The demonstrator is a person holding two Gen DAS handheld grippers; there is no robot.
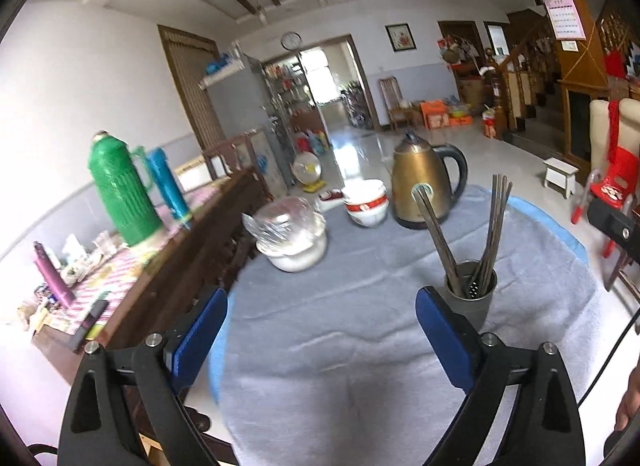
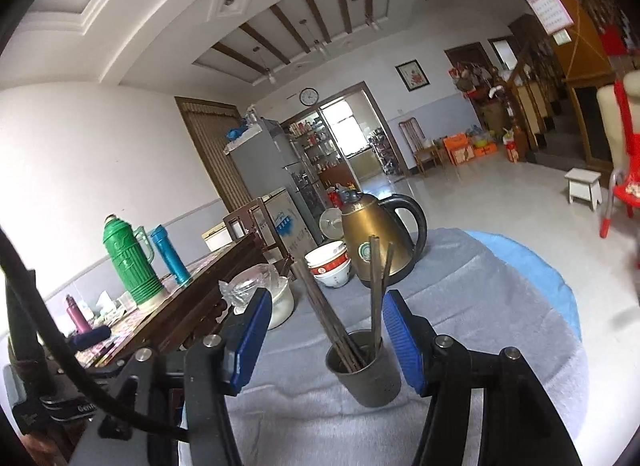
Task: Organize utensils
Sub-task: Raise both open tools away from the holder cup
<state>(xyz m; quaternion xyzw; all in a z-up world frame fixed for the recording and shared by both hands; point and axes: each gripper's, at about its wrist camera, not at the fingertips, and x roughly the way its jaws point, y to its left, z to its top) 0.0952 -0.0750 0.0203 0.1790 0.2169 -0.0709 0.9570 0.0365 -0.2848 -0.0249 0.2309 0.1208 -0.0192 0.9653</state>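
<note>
A dark grey utensil cup [image 1: 472, 298] stands on the grey tablecloth [image 1: 340, 346] and holds several dark chopsticks [image 1: 494, 225] leaning left and right. My left gripper [image 1: 320, 334] is open and empty, with the cup just beyond its right finger. In the right wrist view the cup [image 2: 366, 370] sits between the open blue pads of my right gripper [image 2: 324, 334], which touch nothing. The chopsticks [image 2: 376, 290] rise between the pads.
A gold electric kettle [image 1: 420, 181] stands behind the cup, with stacked white bowls [image 1: 366, 201] and a plastic-covered bowl [image 1: 292, 242] to its left. A wooden sideboard [image 1: 132, 278] at the left carries a green thermos [image 1: 120, 189] and a blue flask [image 1: 168, 181].
</note>
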